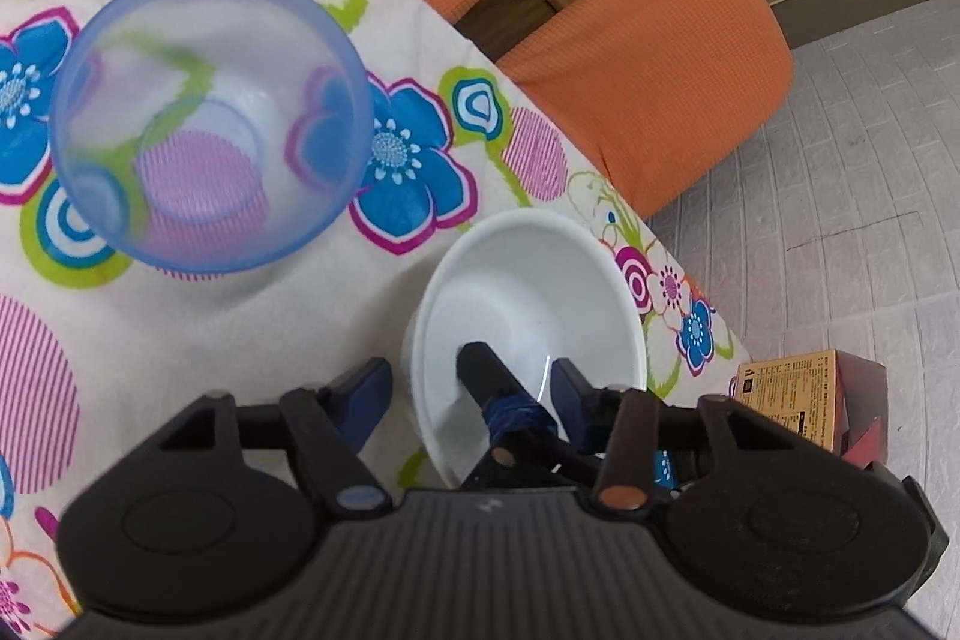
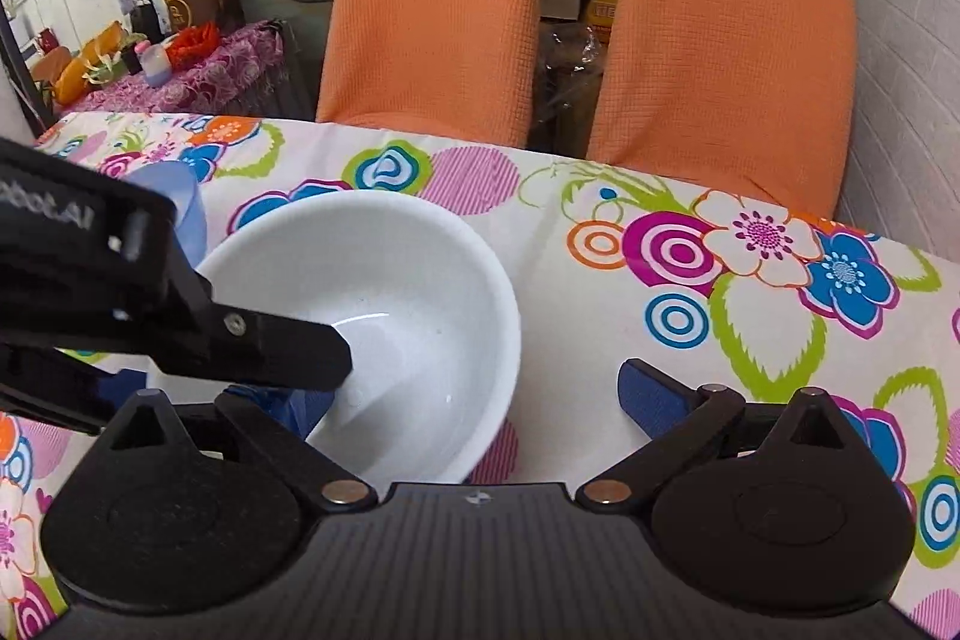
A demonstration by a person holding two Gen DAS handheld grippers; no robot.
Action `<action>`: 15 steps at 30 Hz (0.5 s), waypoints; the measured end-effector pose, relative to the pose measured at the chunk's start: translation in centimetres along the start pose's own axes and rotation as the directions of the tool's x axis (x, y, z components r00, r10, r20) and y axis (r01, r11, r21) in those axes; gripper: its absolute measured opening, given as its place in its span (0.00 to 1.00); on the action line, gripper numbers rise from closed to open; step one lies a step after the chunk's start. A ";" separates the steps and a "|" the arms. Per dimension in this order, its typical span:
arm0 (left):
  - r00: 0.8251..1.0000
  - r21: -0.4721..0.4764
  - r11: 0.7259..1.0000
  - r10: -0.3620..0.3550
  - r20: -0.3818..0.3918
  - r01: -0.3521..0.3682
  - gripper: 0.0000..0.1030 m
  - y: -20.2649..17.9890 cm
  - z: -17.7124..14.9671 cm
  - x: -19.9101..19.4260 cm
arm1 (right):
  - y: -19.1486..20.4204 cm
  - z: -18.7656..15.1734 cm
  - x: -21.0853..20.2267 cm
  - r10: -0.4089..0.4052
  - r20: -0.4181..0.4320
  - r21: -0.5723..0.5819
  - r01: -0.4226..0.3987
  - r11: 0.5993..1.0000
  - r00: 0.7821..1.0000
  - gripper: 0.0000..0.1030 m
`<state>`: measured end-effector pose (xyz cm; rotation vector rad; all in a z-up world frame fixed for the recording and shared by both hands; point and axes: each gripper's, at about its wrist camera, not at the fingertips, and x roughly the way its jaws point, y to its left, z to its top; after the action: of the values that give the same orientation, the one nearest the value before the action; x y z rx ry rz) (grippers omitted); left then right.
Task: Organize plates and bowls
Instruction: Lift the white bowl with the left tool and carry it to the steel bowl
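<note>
Left gripper (image 1: 465, 388) jaws spread wide, not clamped: one blue-padded finger (image 1: 360, 394) sits outside the white bowl (image 1: 528, 280), the other is over its rim side, so they straddle the bowl's near wall without pinching it. Right gripper (image 2: 474, 397) is also released, fingers far apart, with part of the bowl's wall between them; its right finger (image 2: 654, 394) hangs over bare cloth. In the right wrist view a black finger of the left gripper reaches into the bowl's hollow. The white bowl sits upright on the floral tablecloth (image 1: 90, 340) near the table's edge; can't tell if its base is fully down. A translucent blue plastic bowl (image 1: 210, 124) stands upright on the cloth near it, not touching. Two orange chairs (image 2: 432, 10) are at the far side of the table. A cardboard box (image 1: 792, 400) is on the floor past the edge.
</note>
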<state>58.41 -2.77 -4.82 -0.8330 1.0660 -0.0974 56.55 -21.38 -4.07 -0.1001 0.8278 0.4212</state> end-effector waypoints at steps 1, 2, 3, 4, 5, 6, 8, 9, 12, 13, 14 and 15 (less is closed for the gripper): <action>1.000 0.007 1.000 -0.006 -0.005 0.006 0.34 0.1 0.1 0.0 | 0.0 -0.3 -0.3 0.036 0.014 -0.006 -0.036 0.999 0.999 0.81; 1.000 0.023 1.000 -0.002 -0.010 0.002 0.28 0.0 0.2 0.2 | 0.1 -0.5 -0.5 0.063 0.018 -0.013 -0.063 0.998 0.998 0.80; 1.000 0.041 0.999 0.000 -0.012 0.001 0.15 -0.1 0.3 0.3 | 0.3 -0.7 -0.6 0.071 0.021 -0.026 -0.070 0.997 0.997 0.78; 1.000 0.051 0.999 -0.003 -0.011 0.004 0.10 -0.1 0.5 0.3 | 0.4 -0.8 -0.8 0.074 0.021 -0.034 -0.074 0.997 0.997 0.72; 1.000 0.056 0.998 -0.011 -0.017 0.011 0.08 -0.1 0.5 0.4 | 0.4 -0.8 -1.1 0.084 0.019 -0.033 -0.084 0.996 0.996 0.67; 1.000 0.057 0.998 -0.018 -0.024 0.019 0.09 -0.1 0.5 0.4 | 0.3 -0.8 -1.4 0.106 0.014 -0.021 -0.106 0.994 0.994 0.60; 1.000 0.076 0.997 -0.002 -0.015 0.003 0.08 -0.4 0.3 0.0 | 0.3 -0.7 -2.0 0.127 0.003 -0.013 -0.127 0.992 0.992 0.59; 1.000 0.089 0.996 -0.002 -0.020 0.004 0.08 -0.5 0.2 -0.2 | 0.4 -0.7 -2.3 0.125 -0.003 -0.007 -0.125 0.992 0.992 0.60; 0.999 0.098 0.995 -0.008 -0.038 0.012 0.08 -0.6 -0.5 -1.2 | 0.5 -1.0 -3.2 0.135 -0.032 0.030 -0.134 0.991 0.990 0.60; 0.999 0.105 0.994 -0.010 -0.045 0.015 0.08 -0.5 -0.9 -1.6 | 0.6 -1.2 -3.7 0.137 -0.038 0.035 -0.136 0.990 0.990 0.60; 0.999 0.107 0.994 -0.015 -0.050 0.020 0.08 -0.5 -1.4 -2.1 | 0.8 -1.5 -4.3 0.135 -0.041 0.033 -0.134 0.990 0.990 0.60; 0.998 0.106 0.994 -0.023 -0.057 0.029 0.08 -0.5 -1.9 -2.7 | 1.1 -1.7 -5.0 0.128 -0.046 0.026 -0.127 0.992 0.991 0.60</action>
<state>55.65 -2.92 -2.93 -0.7512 1.0925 -0.1991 51.90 -22.38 -1.52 -0.0358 0.8892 0.5314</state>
